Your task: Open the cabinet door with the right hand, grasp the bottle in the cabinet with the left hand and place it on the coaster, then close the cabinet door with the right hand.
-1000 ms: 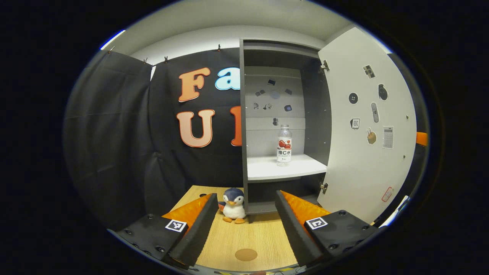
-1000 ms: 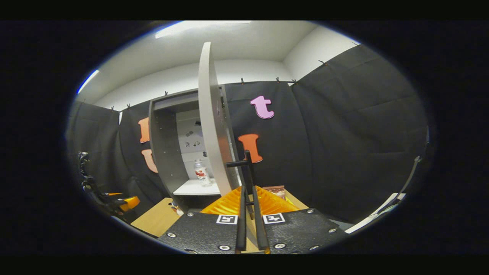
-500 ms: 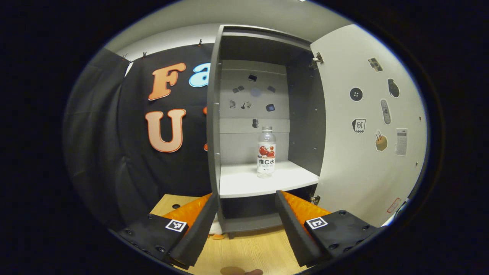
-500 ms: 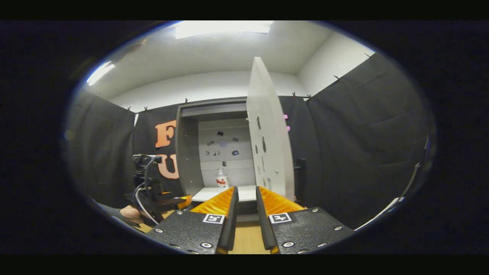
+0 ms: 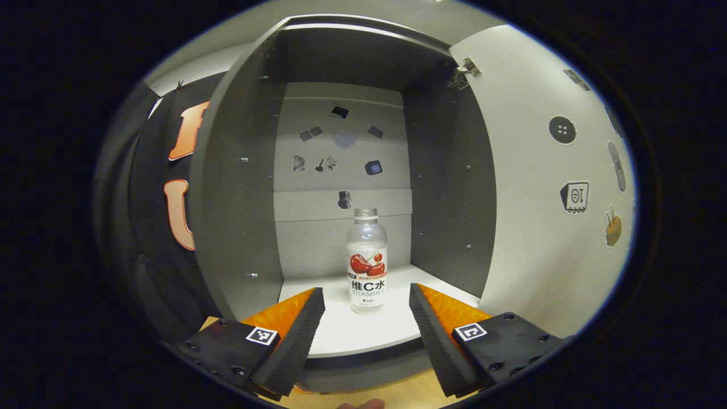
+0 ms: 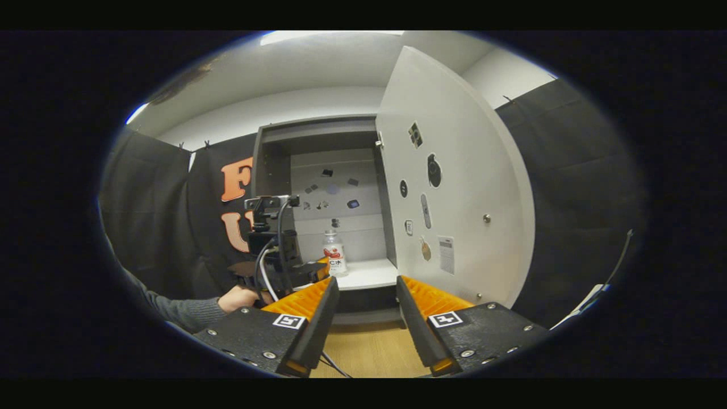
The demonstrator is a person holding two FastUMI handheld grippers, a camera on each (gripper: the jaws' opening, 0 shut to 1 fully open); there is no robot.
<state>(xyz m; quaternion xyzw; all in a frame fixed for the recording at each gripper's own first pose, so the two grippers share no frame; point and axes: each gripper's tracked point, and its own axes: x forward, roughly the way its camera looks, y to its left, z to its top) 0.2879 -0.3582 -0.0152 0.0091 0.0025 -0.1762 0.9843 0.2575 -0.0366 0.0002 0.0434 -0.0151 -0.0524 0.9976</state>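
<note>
A clear bottle (image 5: 367, 262) with a cherry label stands upright on the white shelf (image 5: 363, 332) inside the grey cabinet (image 5: 238, 187). In the left gripper view my left gripper (image 5: 366, 301) is open at the shelf's front edge, its fingers on either side of the bottle and a little short of it. The cabinet door (image 5: 545, 187) stands wide open on the right. In the right gripper view my right gripper (image 6: 366, 289) is open, held back from the cabinet, with the bottle (image 6: 334, 254) and the left gripper (image 6: 281, 250) ahead to the left.
The white door (image 6: 454, 199) with stickers stands just right of my right gripper. A hand and grey sleeve (image 6: 187, 309) hold the left gripper at lower left. The wooden tabletop (image 6: 369, 352) lies below the cabinet.
My left gripper has moved forward and up to the shelf, so the bottle now lies near its fingers. My right gripper let go of the door handle, opened and drew back left of the door.
</note>
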